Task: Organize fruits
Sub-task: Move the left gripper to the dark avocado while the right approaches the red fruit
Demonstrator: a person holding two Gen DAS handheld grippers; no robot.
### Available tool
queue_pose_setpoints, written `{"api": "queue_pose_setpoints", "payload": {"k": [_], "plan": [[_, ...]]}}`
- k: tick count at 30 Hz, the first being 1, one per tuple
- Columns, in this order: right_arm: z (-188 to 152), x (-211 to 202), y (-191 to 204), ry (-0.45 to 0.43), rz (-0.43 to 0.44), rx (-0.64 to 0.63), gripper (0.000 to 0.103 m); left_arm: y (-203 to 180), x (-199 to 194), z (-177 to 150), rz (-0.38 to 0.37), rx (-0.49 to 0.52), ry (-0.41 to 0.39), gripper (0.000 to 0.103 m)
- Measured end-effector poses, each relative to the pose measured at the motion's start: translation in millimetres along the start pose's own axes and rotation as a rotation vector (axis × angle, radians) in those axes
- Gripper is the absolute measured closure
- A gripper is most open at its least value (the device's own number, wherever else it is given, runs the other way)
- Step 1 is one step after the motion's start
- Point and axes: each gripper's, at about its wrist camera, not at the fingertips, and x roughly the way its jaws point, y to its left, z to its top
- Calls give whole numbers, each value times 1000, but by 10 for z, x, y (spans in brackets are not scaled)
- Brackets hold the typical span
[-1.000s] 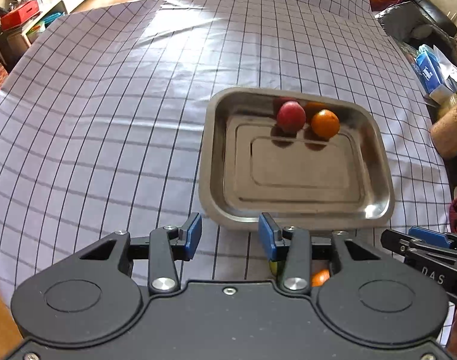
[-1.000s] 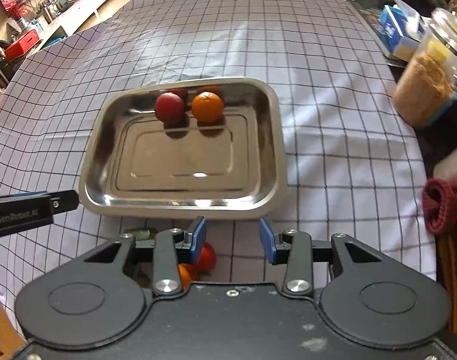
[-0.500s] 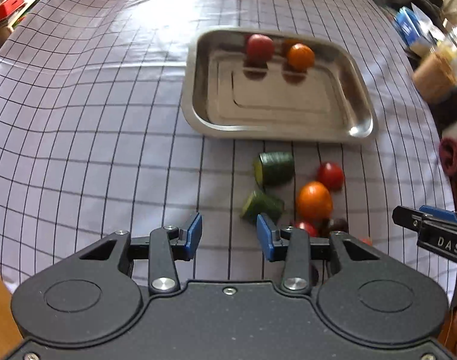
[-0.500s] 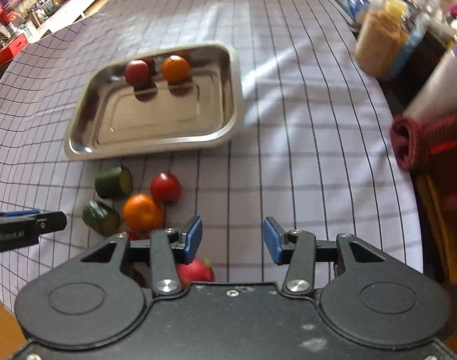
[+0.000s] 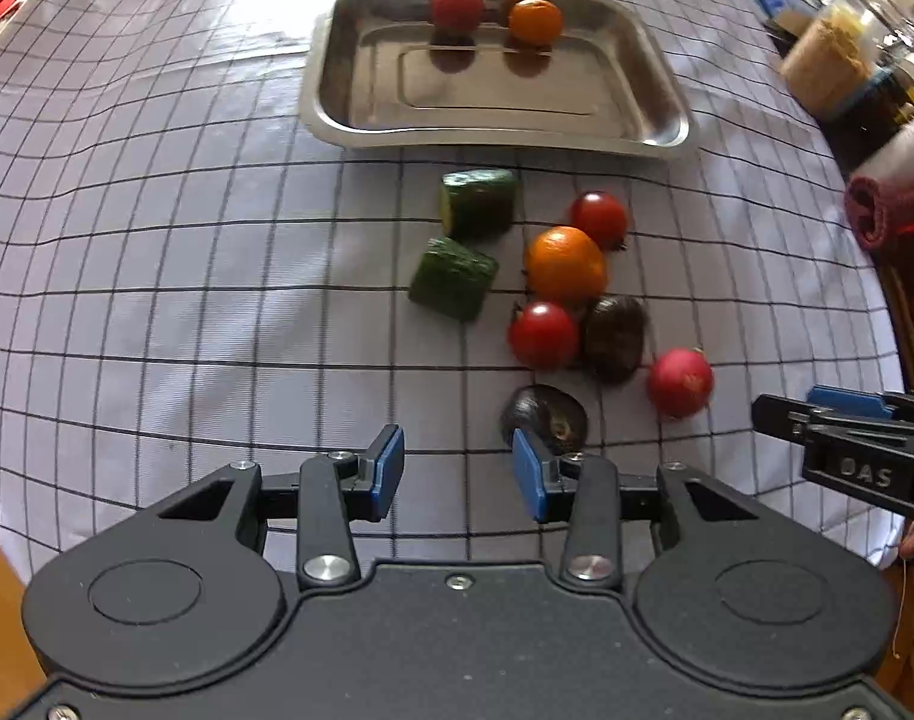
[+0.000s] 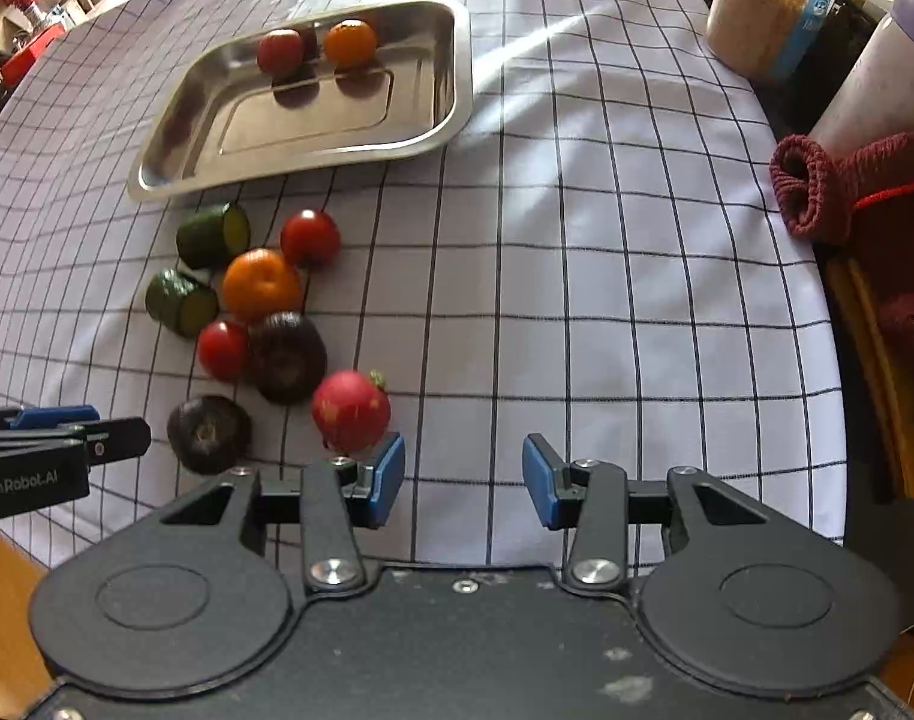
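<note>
A cluster of small fruit and vegetable pieces lies on a counter (image 5: 157,240) covered with a white cloth checked in thin black lines, just in front of a shallow steel tray (image 5: 361,90). In the cluster are two short green cucumber chunks (image 5: 478,202) (image 5: 453,278) side by side, an orange (image 5: 565,264) touching a red tomato (image 5: 599,219) behind it, a second red tomato (image 5: 543,334) pressed against a dark purple-brown fruit (image 5: 614,336), another dark fruit (image 5: 544,417) nearest the camera, and a pinkish-red fruit (image 5: 679,382) off to the right. Inside the tray, against its far wall, sit a red fruit (image 5: 456,7) and a small orange (image 5: 535,19), apart from each other. The left gripper (image 5: 458,474) hovers above bare cloth with its blue-padded fingers partly open and nothing between them; its right finger overlaps the nearest dark fruit in view. The right gripper (image 6: 464,480) is likewise partly open and empty after closing a little, its left finger just beside the pinkish-red fruit (image 6: 350,411). At the counter's right edge stand a jar of brown grains (image 6: 754,18), a pale bottle (image 6: 877,78) and a rolled dark red cloth (image 6: 817,186).
</note>
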Motion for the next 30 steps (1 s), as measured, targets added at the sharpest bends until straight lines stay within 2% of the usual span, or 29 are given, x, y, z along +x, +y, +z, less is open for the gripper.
{"api": "queue_pose_setpoints", "payload": {"k": [7, 11, 17, 22, 25, 30], "plan": [[-72, -36, -11, -16, 16, -31, 56, -194, -37, -60, -35, 68, -25, 54], [-65, -57, -35, -41, 14, -41, 55, -277, 27, -46, -42, 90, -8, 54], [-46, -74, -69, -57, 12, -46, 54, -334, 162, -14, -28, 90, 11, 53], [-38, -56, -78, -50, 15, -43, 53, -347, 248, 26, 17, 90, 6, 53], [-33, -39, -65, -43, 24, -45, 53, -300, 295, 49, 10, 73, 23, 48], [-17, -39, -5, -48, 70, -64, 53, -223, 233, 34, 22, 53, -11, 46]]}}
